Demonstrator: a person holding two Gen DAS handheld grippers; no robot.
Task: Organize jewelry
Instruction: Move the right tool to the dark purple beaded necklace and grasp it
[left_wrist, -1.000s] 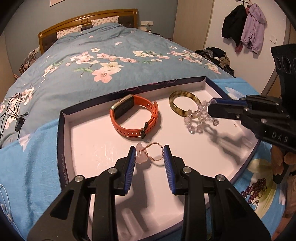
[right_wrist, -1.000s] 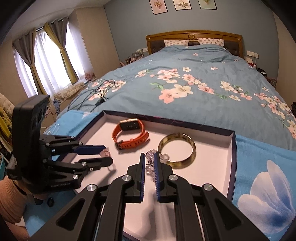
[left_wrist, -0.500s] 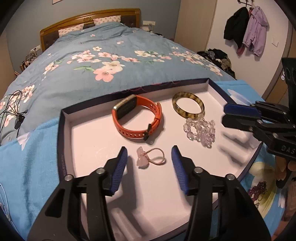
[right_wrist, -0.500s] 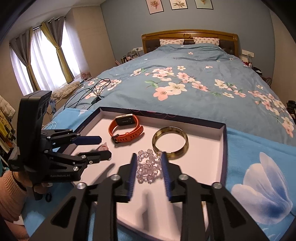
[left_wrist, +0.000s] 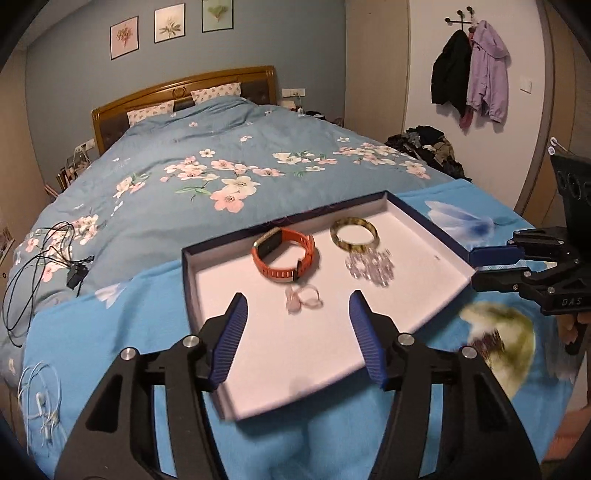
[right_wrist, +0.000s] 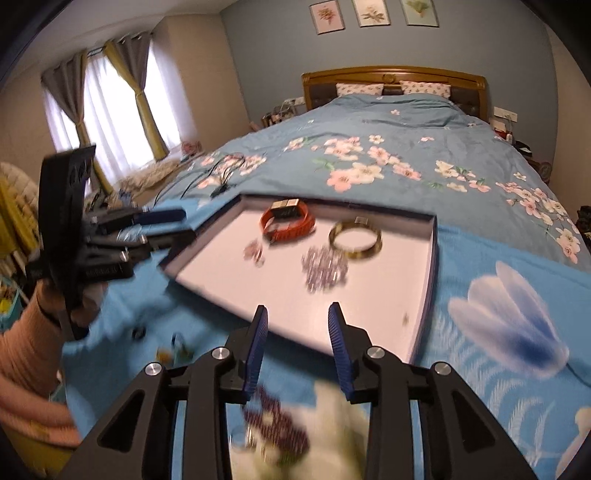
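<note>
A white tray with a dark blue rim lies on the blue bedspread. In it lie an orange watch, a tortoiseshell bangle, a clear bead bracelet and a small pink charm on a cord. My left gripper is open and empty over the tray's near edge. My right gripper is open and empty, pulled back off the tray's near edge. A dark red bead necklace lies blurred below it on the spread.
Black cables and white earphones lie on the bed at the left. Small objects lie on the spread left of the tray. A clothes pile and hung coats stand at the right wall.
Both grippers have let go of their pieces, opened wide and drawn back and up from the tray. The bead bracelet and pink charm now lie in the tray.
</note>
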